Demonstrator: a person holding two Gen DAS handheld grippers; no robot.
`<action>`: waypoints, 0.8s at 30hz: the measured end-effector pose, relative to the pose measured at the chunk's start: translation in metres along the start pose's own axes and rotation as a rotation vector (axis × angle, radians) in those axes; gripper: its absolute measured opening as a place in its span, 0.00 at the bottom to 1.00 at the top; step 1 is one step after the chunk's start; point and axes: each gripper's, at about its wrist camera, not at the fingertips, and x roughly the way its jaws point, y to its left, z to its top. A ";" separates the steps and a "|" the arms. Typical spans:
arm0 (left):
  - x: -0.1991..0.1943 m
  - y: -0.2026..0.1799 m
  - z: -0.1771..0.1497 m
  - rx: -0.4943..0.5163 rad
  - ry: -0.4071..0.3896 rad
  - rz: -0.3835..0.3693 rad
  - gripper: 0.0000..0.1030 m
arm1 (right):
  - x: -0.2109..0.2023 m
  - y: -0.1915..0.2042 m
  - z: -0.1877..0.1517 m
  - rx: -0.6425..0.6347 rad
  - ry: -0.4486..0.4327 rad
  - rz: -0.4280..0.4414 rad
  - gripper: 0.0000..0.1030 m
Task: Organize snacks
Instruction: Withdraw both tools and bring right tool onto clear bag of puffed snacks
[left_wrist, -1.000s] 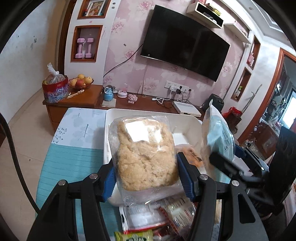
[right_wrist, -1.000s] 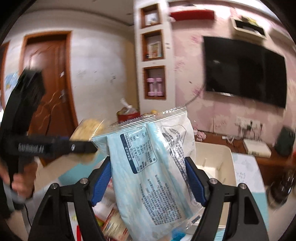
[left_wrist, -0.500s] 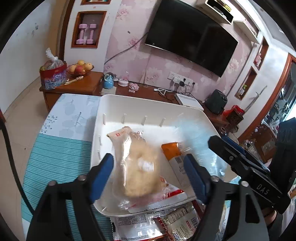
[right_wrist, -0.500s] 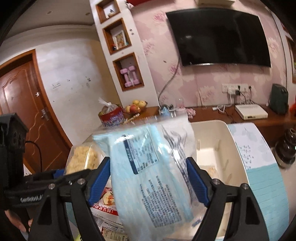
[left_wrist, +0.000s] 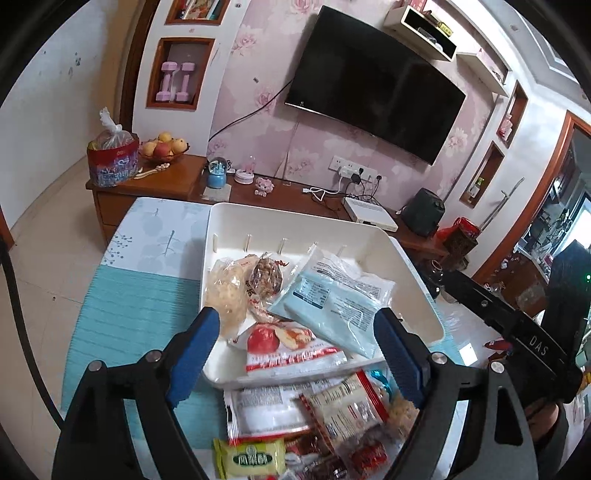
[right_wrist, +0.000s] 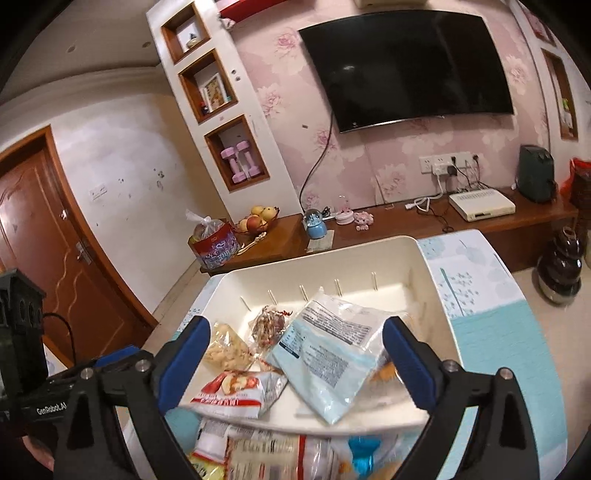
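A white bin (left_wrist: 306, 221) (right_wrist: 325, 258) stands on the table and holds several snack packs. A clear bag of pale crisps (left_wrist: 227, 291) (right_wrist: 227, 349) lies at its left. A light blue packet (left_wrist: 332, 306) (right_wrist: 325, 369) lies across the middle, over a red and white apple-print bag (left_wrist: 291, 349) (right_wrist: 236, 391). A small brown nut pack (left_wrist: 267, 278) (right_wrist: 271, 325) lies behind. My left gripper (left_wrist: 295, 354) is open and empty above the bin's near rim. My right gripper (right_wrist: 295, 369) is open and empty over the bin.
Several loose snack packs (left_wrist: 314, 417) (right_wrist: 258, 454) lie heaped on the teal tablecloth (left_wrist: 136, 306) in front of the bin, among them a green pack (left_wrist: 249, 458). A wooden TV sideboard (left_wrist: 166, 181) stands behind the table. The right gripper's body (left_wrist: 517, 332) reaches in at the right.
Both grippers have opened. The crisp bag dropped from the left gripper and the light blue packet from the right; both now lie in the bin. Both grippers have pulled back.
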 end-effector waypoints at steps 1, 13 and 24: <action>-0.005 0.000 -0.002 -0.004 -0.001 -0.002 0.82 | -0.006 -0.001 -0.001 0.008 0.000 -0.006 0.92; -0.064 -0.009 -0.039 -0.037 0.019 -0.021 0.82 | -0.067 -0.015 -0.018 0.177 0.028 -0.083 0.93; -0.078 -0.025 -0.083 0.008 0.096 0.011 0.82 | -0.083 -0.039 -0.044 0.423 0.142 -0.091 0.93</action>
